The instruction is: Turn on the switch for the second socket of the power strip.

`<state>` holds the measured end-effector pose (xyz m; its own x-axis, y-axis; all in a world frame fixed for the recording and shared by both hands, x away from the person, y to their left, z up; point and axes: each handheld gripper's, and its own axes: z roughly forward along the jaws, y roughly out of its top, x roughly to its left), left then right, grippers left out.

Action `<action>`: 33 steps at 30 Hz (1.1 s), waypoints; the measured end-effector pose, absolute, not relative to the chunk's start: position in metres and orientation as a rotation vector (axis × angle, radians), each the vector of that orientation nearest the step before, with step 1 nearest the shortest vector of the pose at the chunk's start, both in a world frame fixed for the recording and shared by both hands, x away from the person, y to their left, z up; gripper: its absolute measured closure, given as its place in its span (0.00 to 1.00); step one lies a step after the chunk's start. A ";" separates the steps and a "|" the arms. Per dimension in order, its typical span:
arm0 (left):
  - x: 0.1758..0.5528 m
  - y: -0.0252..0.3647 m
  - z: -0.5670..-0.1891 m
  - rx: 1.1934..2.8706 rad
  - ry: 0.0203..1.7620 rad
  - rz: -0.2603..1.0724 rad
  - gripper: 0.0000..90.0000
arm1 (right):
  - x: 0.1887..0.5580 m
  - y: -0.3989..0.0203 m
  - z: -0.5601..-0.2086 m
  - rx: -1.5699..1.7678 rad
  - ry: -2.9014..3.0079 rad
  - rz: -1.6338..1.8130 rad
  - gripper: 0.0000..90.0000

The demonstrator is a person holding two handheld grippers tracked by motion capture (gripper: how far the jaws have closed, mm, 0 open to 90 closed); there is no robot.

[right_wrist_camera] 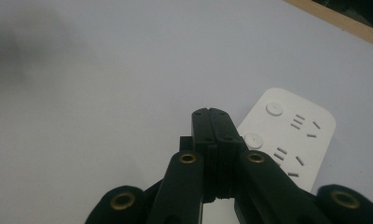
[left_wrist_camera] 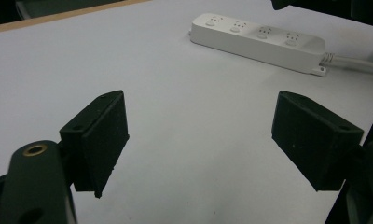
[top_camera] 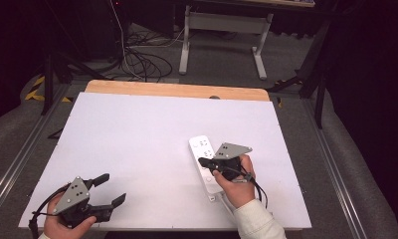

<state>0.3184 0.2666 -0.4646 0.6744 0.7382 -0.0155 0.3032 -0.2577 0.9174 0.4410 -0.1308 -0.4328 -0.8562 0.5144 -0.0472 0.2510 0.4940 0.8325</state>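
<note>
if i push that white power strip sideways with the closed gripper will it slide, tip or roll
The long white plastic power strip lies flat and low on the smooth white table, so it would likely slide, not tip or roll. Its white cord leaves one end, so that end may drag and the strip may pivot. The shut right gripper offers a narrow contact, so an off-centre push probably spins it.

overhead forward-down, gripper views share power strip
</note>
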 end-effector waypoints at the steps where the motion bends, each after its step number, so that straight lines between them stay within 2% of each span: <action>1: 0.318 0.267 -0.465 1.843 0.825 0.518 0.21 | 0.440 -0.131 -0.432 0.644 2.451 1.297 1.00; 6: 0.318 0.266 -0.465 1.845 0.825 0.514 0.21 | 0.437 -0.135 -0.429 0.644 2.438 1.324 1.00; 9: 0.318 0.266 -0.465 1.843 0.826 0.513 0.21 | 0.436 -0.137 -0.427 0.639 2.438 1.353 0.88; 20: 0.318 0.267 -0.463 1.847 0.824 0.525 0.21 | 0.431 -0.143 -0.417 0.653 2.392 1.399 0.57; 23: 0.318 0.268 -0.463 1.857 0.830 0.518 0.21 | 0.430 -0.149 -0.414 0.684 2.380 1.408 0.41; 28: 0.318 0.268 -0.462 1.848 0.836 0.518 0.21 | 0.422 -0.159 -0.406 0.687 2.342 1.418 0.31; 33: 0.317 0.268 -0.461 1.850 0.831 0.519 0.21 | 0.415 -0.173 -0.402 0.685 2.332 1.417 0.25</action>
<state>0.3168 0.2682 -0.4611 0.6718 0.7406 -0.0154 0.3109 -0.2630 0.9133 0.4155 -0.1726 -0.4019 -0.8311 0.5553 -0.0285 0.2304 0.3907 0.8912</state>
